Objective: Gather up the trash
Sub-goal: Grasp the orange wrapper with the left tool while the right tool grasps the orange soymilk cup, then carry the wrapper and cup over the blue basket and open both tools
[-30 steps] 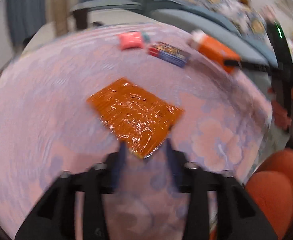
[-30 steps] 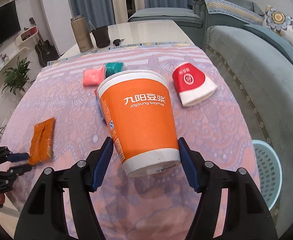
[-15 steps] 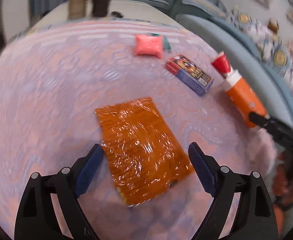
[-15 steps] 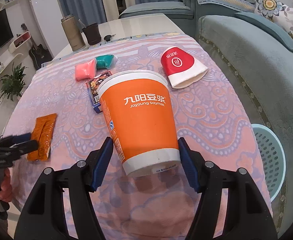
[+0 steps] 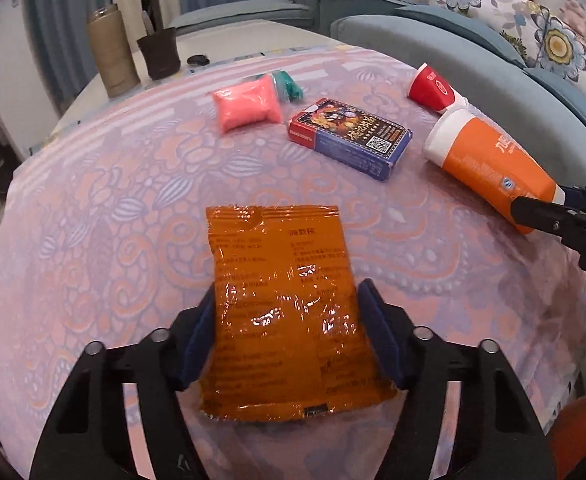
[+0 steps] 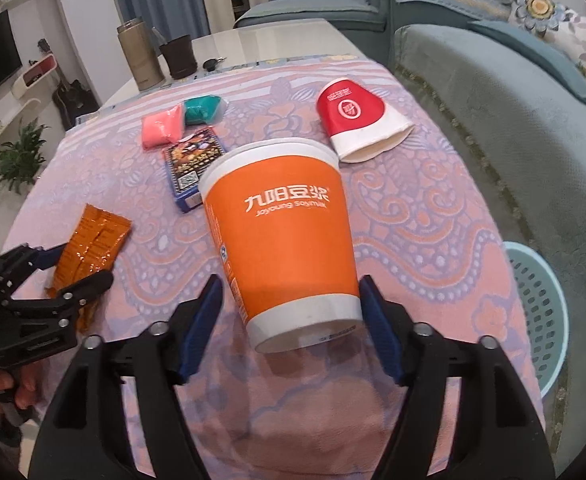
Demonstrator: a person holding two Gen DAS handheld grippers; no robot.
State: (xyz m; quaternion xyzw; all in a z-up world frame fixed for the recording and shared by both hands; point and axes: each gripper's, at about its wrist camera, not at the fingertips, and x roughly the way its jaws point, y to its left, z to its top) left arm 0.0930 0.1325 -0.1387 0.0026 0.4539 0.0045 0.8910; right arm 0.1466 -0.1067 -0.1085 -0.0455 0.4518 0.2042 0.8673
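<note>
Here the left gripper (image 5: 287,332) has just been closing, pads against both edges of the orange packet (image 5: 283,304) on the tablecloth (image 5: 93,216); the right gripper (image 6: 291,320) has just been opening, its jaws loosely flanking the orange cup (image 6: 283,236).

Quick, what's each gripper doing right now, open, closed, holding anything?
Left gripper: jaws just closing, shut on the flat orange plastic snack packet.
Right gripper: jaws just opening around the lying orange paper cup, no longer gripping.

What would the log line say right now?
left gripper: jaws just closing onto orange packet | right gripper: jaws just opening, orange cup lying loose between them
</note>
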